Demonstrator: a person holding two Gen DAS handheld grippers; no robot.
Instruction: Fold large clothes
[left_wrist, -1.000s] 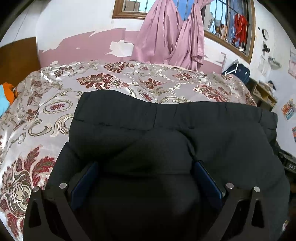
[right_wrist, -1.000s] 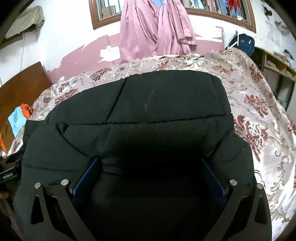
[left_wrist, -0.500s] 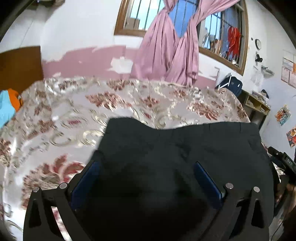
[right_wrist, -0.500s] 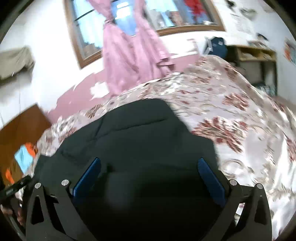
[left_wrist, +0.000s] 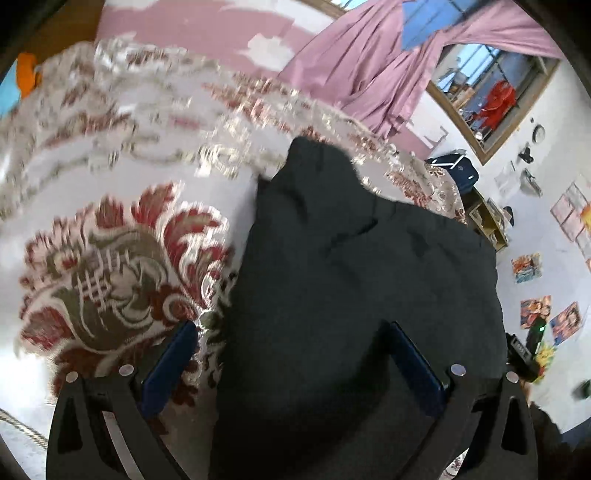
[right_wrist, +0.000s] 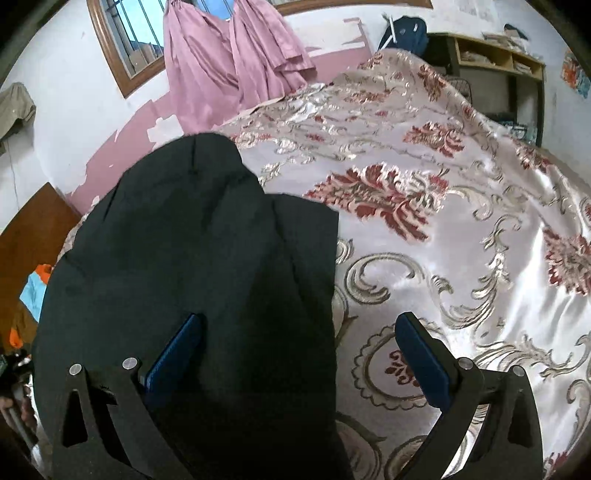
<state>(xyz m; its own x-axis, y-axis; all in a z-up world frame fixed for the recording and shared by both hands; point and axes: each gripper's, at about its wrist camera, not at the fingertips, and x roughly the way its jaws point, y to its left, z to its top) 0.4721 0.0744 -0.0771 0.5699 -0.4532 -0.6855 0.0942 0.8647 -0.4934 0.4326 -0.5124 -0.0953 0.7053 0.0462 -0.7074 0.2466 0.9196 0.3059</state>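
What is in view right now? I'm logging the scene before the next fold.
black garment: one, black, on the bedspread, running between both grippers' fingers
bedspread: one, silvery with red floral pattern, covering the bed
curtain: one, pink, hanging at the window
window: one, brown-framed and barred, in the back wall
shelf unit: one, wooden, beyond the bed
posters: several, colourful, on the wall
left gripper: one, black with blue pads, open
right gripper: one, black with blue pads, open

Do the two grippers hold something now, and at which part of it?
Both the left gripper and the right gripper stand wide open around the bulky black padded jacket; whether either actually holds it cannot be told.
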